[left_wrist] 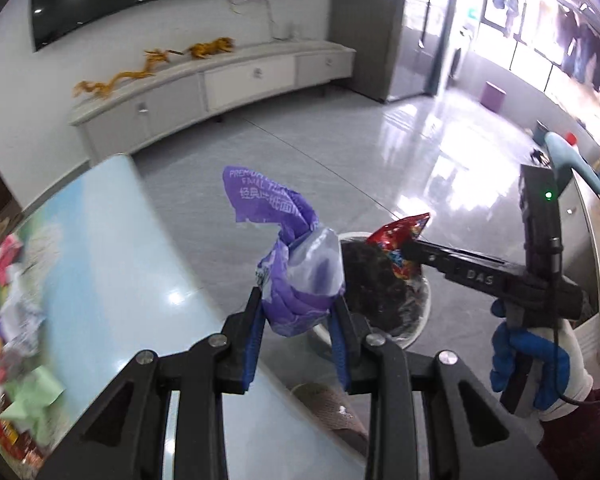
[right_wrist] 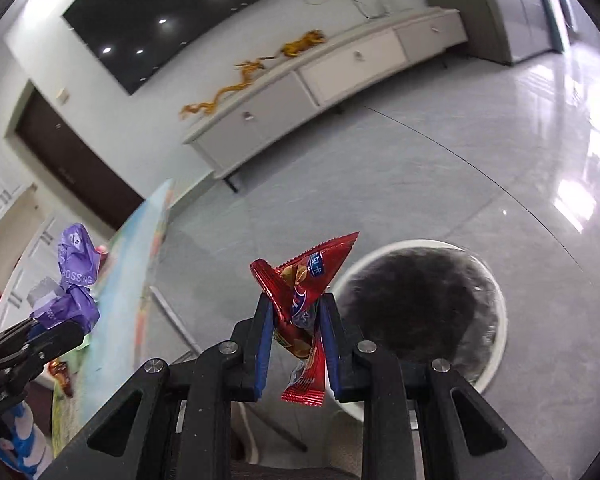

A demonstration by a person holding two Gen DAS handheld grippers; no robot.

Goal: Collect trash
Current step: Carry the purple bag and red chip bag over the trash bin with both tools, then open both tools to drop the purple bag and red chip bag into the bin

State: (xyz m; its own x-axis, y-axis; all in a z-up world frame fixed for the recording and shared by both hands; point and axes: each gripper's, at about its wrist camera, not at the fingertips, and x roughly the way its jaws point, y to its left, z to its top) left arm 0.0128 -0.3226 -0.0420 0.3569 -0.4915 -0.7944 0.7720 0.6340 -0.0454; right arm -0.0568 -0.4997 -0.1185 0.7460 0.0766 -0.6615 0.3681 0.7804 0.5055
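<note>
Purple wrapper (left_wrist: 296, 280), crumpled, is pinched between the blue pads of the left gripper (left_wrist: 298, 308), over the edge of the glossy surface (left_wrist: 112, 248). Red wrapper (right_wrist: 304, 304) is clamped in the right gripper (right_wrist: 296, 320), its tail hanging below the pads. At 2 o'clock from the left gripper stands the white bin (right_wrist: 496, 344) on the floor, dark-lined, with the red wrapper held above its rim. Loose litter (left_wrist: 16, 320) lies at 9 o'clock on the surface. Farther off, a white cabinet (left_wrist: 220, 84) lines the wall.

Black left gripper (left_wrist: 298, 312) with blue-lined jaws; right hand (left_wrist: 536, 360) wears a blue-and-white glove.
</note>
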